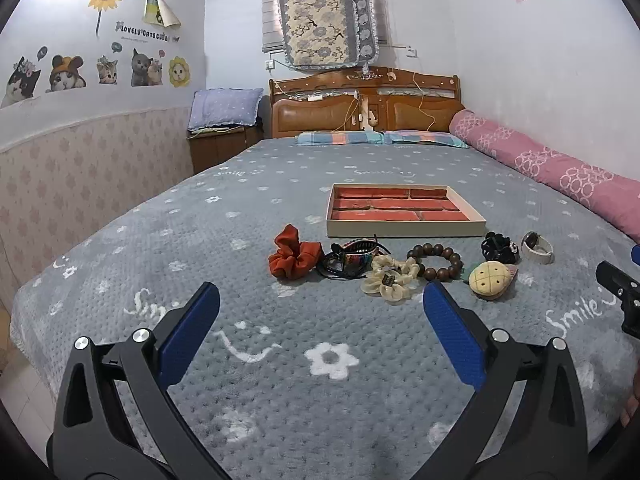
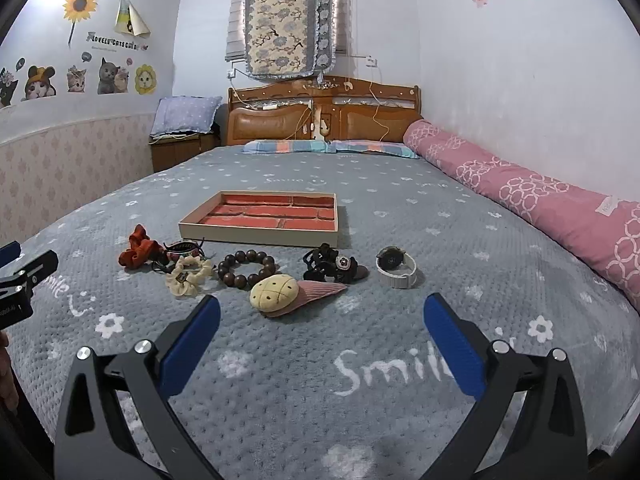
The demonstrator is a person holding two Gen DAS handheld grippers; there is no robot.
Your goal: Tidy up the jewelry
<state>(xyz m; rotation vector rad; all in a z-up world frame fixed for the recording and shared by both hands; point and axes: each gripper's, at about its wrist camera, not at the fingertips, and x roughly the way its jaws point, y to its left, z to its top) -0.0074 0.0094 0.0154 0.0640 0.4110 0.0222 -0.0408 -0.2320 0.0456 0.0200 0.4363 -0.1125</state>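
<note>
We held both pairs of fingers [image 1: 452, 332] [image 2: 450, 340] wide and empty, the jewelry row [image 2: 248, 268] lying farther off on the bed [image 2: 400, 232].

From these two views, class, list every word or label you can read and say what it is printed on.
"Smile": woven in white, repeated across the grey blanket.
"LOVELY CATS CUTE", roughly; the last letters are unclear: wall sticker under the sunflower.
Smaller line beneath that sticker: too small to read.
Tag on the pink bolster: blurred, unreadable.
White lettering on the left gripper body: too small to read.
Jewelry and tray: no readable text.
</note>
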